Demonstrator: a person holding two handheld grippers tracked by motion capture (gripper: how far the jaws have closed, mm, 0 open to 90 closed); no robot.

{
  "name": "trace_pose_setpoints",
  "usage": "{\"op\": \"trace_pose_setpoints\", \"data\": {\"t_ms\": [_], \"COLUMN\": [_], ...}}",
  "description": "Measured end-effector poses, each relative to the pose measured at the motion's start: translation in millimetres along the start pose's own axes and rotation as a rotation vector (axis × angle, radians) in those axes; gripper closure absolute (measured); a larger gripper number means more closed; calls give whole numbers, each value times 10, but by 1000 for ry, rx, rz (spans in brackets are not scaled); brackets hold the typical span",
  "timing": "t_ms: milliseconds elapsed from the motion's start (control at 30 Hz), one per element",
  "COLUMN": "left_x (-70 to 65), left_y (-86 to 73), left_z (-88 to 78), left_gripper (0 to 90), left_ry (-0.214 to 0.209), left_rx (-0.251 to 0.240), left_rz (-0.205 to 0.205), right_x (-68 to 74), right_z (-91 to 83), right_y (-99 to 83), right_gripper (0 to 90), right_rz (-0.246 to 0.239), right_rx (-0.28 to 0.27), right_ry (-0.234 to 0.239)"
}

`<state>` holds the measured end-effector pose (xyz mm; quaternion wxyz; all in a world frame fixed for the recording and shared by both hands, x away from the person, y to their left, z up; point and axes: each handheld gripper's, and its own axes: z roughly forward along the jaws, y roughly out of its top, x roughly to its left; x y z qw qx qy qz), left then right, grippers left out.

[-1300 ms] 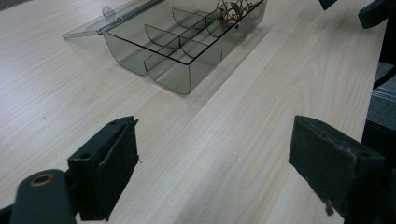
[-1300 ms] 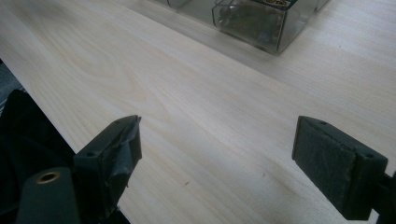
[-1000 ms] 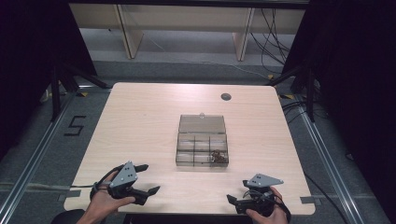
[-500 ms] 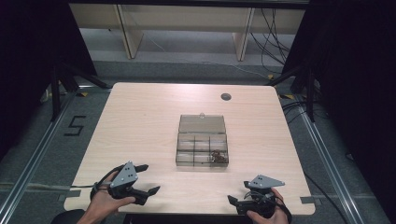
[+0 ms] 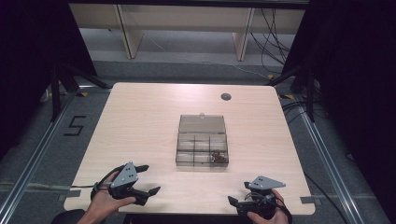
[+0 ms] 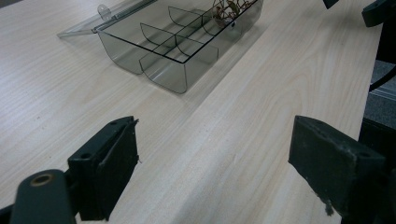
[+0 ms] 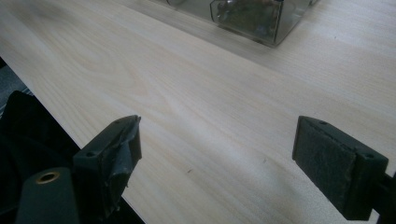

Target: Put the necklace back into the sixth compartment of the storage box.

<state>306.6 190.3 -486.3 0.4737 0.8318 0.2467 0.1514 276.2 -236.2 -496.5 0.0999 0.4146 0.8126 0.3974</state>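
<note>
On the desk (image 5: 140, 121), middle, slightly toward the person's edge: one clear plastic compartment box (image 5: 202, 149), lid (image 5: 201, 123) swung fully open and lying flat on the far side. Interior split by dividers into small cells. The near right-hand cell holds a tangle of small brownish items (image 5: 217, 157), too small to identify; the other cells look bare. In the left gripper view the box (image 6: 177, 42) sits beyond the jaws, well apart from them, its brownish contents (image 6: 229, 8) at the far end.

Near left corner of the desk: left tongs (image 5: 147, 179), held in the person's left hand (image 5: 103, 203), jaws spread wide apart, nothing between them but bare wood, pointing roughly toward the box.

Near right edge of the desk: right tongs (image 5: 233, 203), held in the right hand (image 5: 271, 215), jaws likewise wide apart and holding nothing, hovering at the desk's edge. The right gripper view shows the filled cell (image 7: 250, 16) ahead, well clear of the jaws.

Far side of the desk: one round cable grommet (image 5: 226, 97).
</note>
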Motion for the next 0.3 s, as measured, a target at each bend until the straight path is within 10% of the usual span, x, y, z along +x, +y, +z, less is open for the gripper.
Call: {"op": "trace_pose_setpoints", "data": {"t_ms": [300], "left_x": [6], "left_y": [3], "left_z": [-3], "left_gripper": [151], "left_ry": [-1], "left_rx": [-2], "left_rz": [6], "right_x": [-19], "right_z": [-11], "right_y": [-7], "right_gripper": [162], "right_rz": [20], "right_rx": [7], "right_ry": [-15]}}
